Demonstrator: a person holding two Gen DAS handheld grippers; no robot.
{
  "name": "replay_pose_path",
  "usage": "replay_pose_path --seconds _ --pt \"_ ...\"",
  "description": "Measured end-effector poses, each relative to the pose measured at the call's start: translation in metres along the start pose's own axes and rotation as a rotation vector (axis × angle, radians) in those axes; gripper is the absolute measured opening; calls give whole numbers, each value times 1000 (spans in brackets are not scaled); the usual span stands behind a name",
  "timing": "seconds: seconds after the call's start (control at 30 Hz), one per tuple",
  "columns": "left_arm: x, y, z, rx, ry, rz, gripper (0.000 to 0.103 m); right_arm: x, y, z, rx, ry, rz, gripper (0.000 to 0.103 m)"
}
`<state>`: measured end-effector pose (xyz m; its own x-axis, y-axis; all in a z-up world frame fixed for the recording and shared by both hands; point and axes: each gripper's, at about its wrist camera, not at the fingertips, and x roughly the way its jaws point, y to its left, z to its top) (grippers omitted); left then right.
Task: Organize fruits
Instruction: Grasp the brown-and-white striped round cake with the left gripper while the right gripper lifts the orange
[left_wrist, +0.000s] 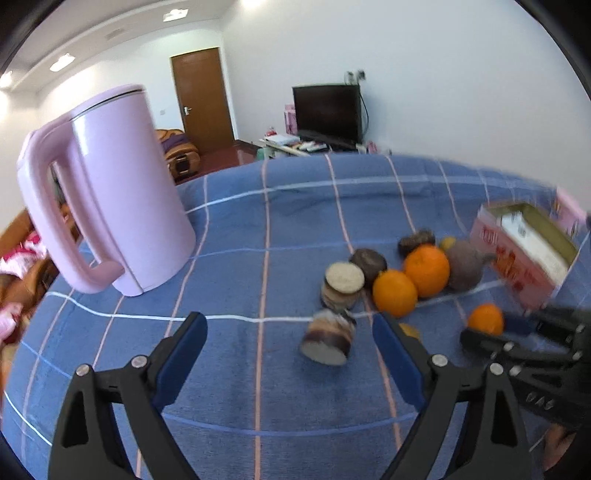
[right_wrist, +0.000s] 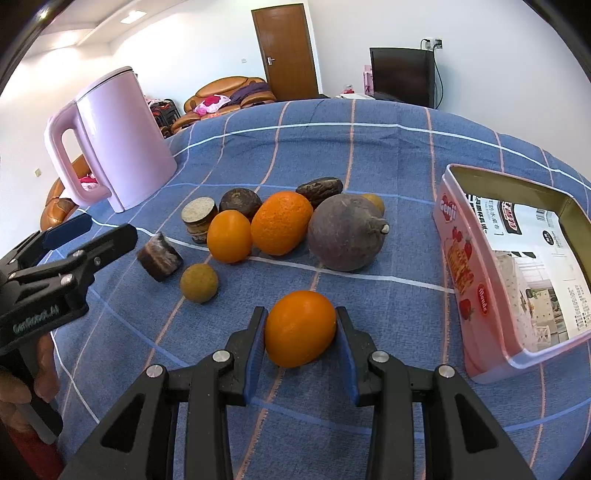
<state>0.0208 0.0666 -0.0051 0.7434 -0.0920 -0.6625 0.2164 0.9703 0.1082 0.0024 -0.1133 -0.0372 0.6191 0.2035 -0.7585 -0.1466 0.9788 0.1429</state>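
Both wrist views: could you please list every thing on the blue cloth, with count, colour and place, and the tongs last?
oranges: three, orange; two in the pile, one in the right tongs
beet: one, purple, right of the pile
dark fruits: two, brown, behind the pile
cut chunks: two, brown, left of the pile
small fruits: two, yellowish; front-left, behind beet
tin: one, pink, right, open
kettle: one, pink, far left
left tongs: open, empty
right tongs: closed on an orange

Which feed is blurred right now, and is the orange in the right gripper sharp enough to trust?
Left wrist view: motion smear on the pink tin and the fruit pile. Right wrist view: crisp; the orange between the right gripper pads is sharp, evenly lit, with only fisheye bending at the edges.
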Motion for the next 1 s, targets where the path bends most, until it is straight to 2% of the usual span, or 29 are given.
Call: replay_pose_path --seconds 0.1,0.2,0.3,0.37,0.4,0.43,0.5,0.63,0.7,0.87,1.0 --pt "10 -10 -3 44 45 17 84 -1 0 0 1 -1 1 38" --pt "21 -11 -3 43 81 51 84 -1 -1 0 3 -3 2 38" --pt "33 -11 -2 22 119 35 83 -1 0 0 2 -1 4 38" --pt "43 -14 -4 28 143 46 76 -1 1 0 -3 -3 4 38" --pt "46 -14 -4 23 149 34 66 -2 1 -1 -4 -5 4 38" --pt "45 -12 -3 6 142 7 48 -2 1 -1 -6 -8 3 38" --pt "48 -6 -3 -39 156 -43 38 -3 0 -1 -5 -14 4 38" --pt "47 3 -5 -101 159 -68 36 -7 -2 0 -2 -27 21 38" --pt "42 3 -5 -117 135 -73 36 -11 -4 1 4 -46 37 38" --pt "21 7 -3 -230 3 -103 36 -32 -14 8 30 -134 68 38" --pt "0 -12 1 -227 -99 -131 36 -51 -26 14 17 -220 47 38"
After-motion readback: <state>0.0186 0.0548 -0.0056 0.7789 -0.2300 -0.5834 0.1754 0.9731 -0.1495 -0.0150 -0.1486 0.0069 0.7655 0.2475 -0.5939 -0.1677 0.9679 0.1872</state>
